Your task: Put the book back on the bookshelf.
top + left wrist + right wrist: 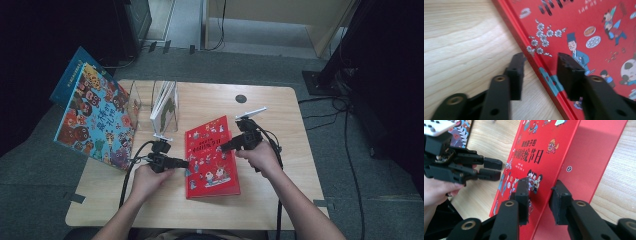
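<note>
The red picture book (211,159) lies flat near the middle of the pale wooden counter (280,125), between the person's two hands, its long side running away from the person. Its glossy red cover carries a title in large black Chinese characters, of which "传统节日" reads clearly in the right gripper view, with a smaller line of black letters beneath that is too small to make out. Around the title sit small cartoon figures in traditional dress, white plum blossoms, plates of food and a teal patch at the spine edge. In the right gripper view the cover is lifted off the book, showing a plain red inner page with a small white circular mark. The left gripper (540,75) sits at the book's left edge, its jaws parted and straddling the spine edge without closing on it. The right gripper (539,200) is at the book's right side, jaws apart on either side of the raised cover edge, not pinching it. A larger colourful picture book (97,117) with cartoon faces leans at the counter's left, and thin white books (165,106) stand in a clear rack (136,97) behind.
</note>
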Demonstrator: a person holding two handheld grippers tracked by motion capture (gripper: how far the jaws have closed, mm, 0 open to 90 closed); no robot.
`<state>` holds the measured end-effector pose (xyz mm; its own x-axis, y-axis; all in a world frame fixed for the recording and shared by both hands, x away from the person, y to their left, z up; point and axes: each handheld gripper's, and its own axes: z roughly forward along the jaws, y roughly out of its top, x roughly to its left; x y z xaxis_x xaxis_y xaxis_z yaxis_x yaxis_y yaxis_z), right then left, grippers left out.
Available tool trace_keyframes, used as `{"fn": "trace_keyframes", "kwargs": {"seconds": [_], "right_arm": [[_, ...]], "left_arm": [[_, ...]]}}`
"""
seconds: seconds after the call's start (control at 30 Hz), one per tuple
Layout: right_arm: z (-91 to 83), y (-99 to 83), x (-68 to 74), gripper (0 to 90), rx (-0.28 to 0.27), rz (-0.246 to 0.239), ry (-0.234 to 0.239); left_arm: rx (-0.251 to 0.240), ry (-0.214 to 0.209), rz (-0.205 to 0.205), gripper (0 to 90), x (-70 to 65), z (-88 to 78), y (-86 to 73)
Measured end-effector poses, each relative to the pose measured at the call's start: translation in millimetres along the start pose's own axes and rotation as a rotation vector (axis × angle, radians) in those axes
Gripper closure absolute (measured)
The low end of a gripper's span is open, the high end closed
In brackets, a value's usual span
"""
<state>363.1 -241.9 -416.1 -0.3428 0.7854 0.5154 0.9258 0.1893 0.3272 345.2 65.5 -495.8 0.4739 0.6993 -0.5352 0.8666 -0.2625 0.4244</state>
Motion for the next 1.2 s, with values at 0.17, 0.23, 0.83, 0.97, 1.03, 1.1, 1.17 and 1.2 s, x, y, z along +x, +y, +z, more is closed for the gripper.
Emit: {"fn": "trace_keyframes", "kwargs": {"seconds": [0.17, 0.23, 0.83, 0.97, 1.03, 1.1, 1.17, 1.2], "right_arm": [[-3.7, 3.5, 5.4, 73.6, 0.012, -0.017, 0.005], [-4.7, 5.9, 8.9, 74.2, 0.012, -0.024, 0.01], [16.9, 30.4, 40.9, 78.8, 0.05, -0.087, 0.019], [16.7, 38.6, 42.7, 81.2, 0.093, -0.075, 0.018], [16.2, 42.4, 42.6, 82.6, 0.115, -0.067, 0.018], [14.2, 46.4, 45.3, 84.4, 0.138, -0.067, 0.008], [12.8, 48.7, 51.0, 85.5, 0.152, -0.091, -0.007], [12.5, 49.1, 54.3, 86.0, 0.155, -0.097, -0.014]], "left_arm": [[0.028, 0.026, -0.01, 69.5, 2.6, 2.4, -0.6], [0.032, 0.025, -0.022, 71.7, 3.8, 3.0, -0.8], [0.013, 0.005, -0.039, 78.5, 4.8, 6.4, -2.5], [0.004, -0.008, -0.044, 69.1, 5.3, 5.3, -2.2], [0.005, -0.013, -0.043, 67.2, 5.3, 5.0, -2.1], [-0.001, -0.017, -0.042, 64.1, 4.4, 5.0, -2.4], [-0.009, -0.018, -0.039, 60.0, 3.8, 4.8, -2.4], [-0.007, -0.02, -0.032, 59.3, 3.7, 4.7, -2.4]]}}
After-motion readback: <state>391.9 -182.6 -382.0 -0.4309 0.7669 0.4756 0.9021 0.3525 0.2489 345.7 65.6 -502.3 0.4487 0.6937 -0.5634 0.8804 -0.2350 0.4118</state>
